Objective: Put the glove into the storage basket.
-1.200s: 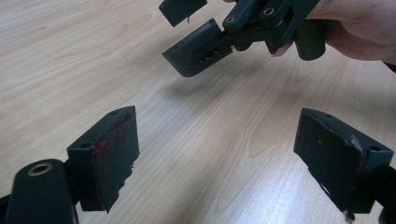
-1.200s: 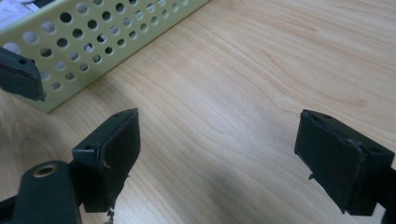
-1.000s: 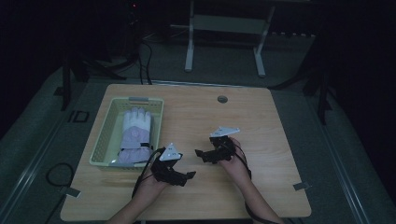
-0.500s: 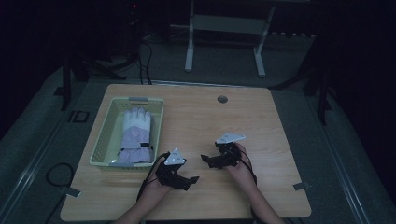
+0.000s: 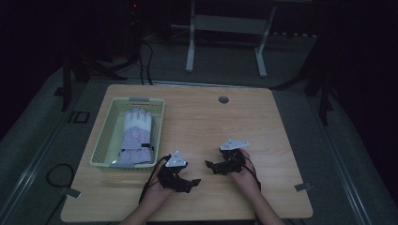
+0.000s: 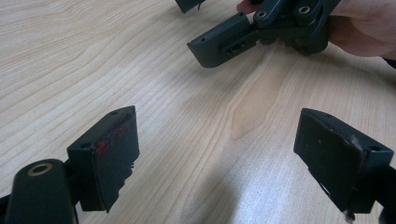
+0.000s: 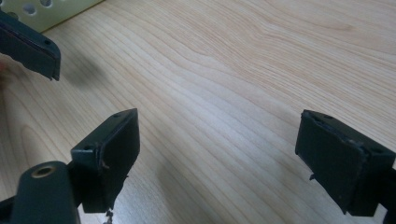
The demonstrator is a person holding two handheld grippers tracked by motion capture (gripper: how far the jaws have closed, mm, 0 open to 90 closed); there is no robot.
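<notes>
My left gripper [image 5: 191, 183] rests low over the wooden table [image 5: 206, 122] near its front edge, jaws open and pointing right. In the left gripper view the left gripper [image 6: 219, 154] has bare wood between its black pads. My right gripper [image 5: 210, 166] faces it from the right, a short gap apart, also open. In the right gripper view the right gripper [image 7: 219, 149] holds nothing. A pale green basket [image 5: 104, 140] at the table's left holds a white and lavender glove [image 5: 135, 136].
A round grommet [image 5: 223, 99] sits near the table's far edge. A white stand [image 5: 225, 28] rises on the floor behind the table. The right gripper's jaw [image 6: 224, 39] and the hand [image 6: 364, 28] holding it cross the top of the left gripper view.
The right gripper has drifted toward the front edge and sunk a little. The left gripper has hardly moved. Both stay open.
</notes>
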